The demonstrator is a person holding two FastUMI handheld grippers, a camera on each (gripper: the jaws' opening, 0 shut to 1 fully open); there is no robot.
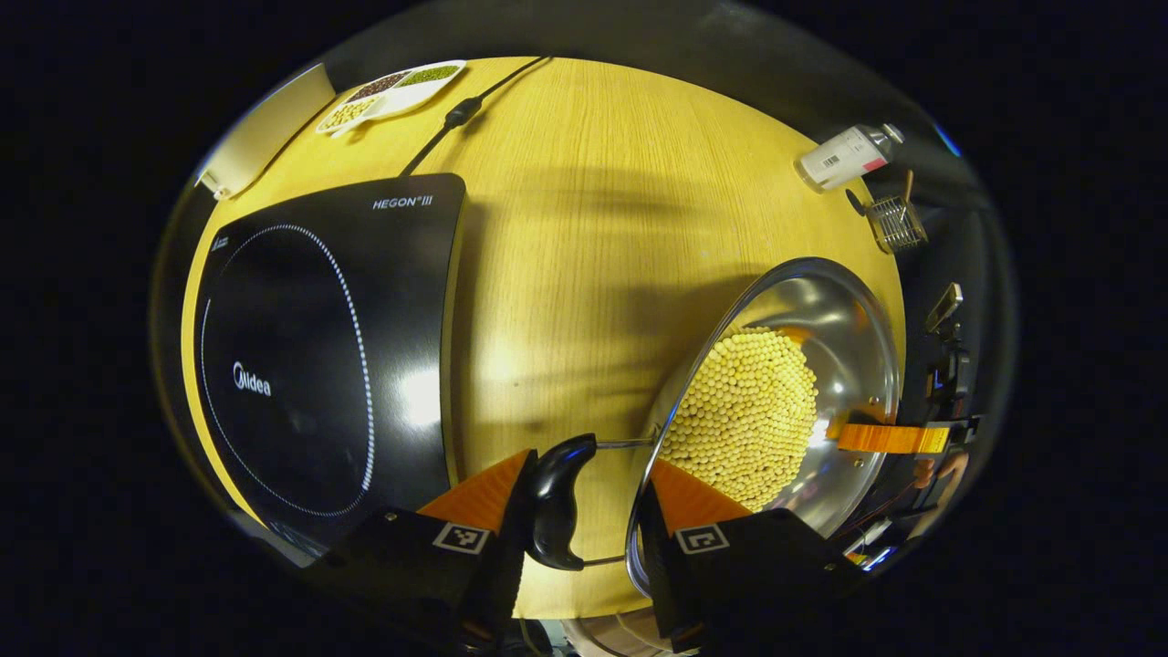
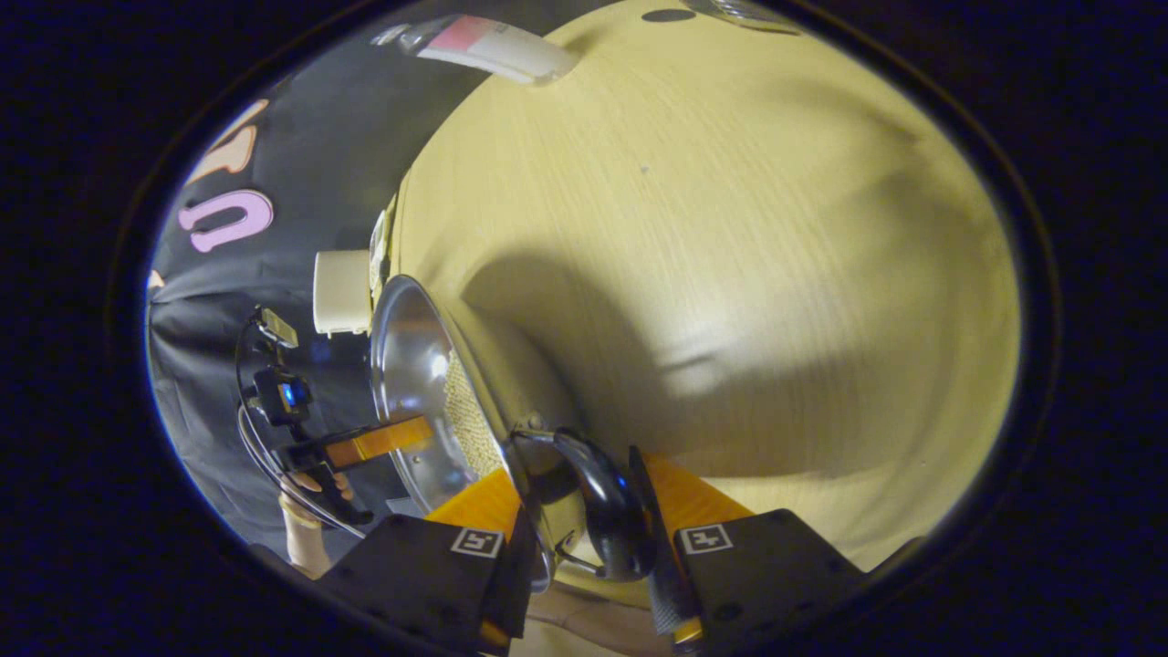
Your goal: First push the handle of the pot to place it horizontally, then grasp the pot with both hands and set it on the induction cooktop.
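A steel pot holding yellow beans sits to the right of the black induction cooktop on the wooden table. My left gripper is shut across the pot's near black handle, one finger outside the grip and the other inside the wall. My right gripper clamps the opposite black handle and the rim the same way. The right gripper also shows across the pot, and the left gripper with a hand shows in the right gripper view. I cannot tell whether the pot touches the table.
A divided dish of beans, a power cord and a white box lie beyond the cooktop. A white bottle and a small wire basket stand at the table's far right edge. Bare wood lies between cooktop and pot.
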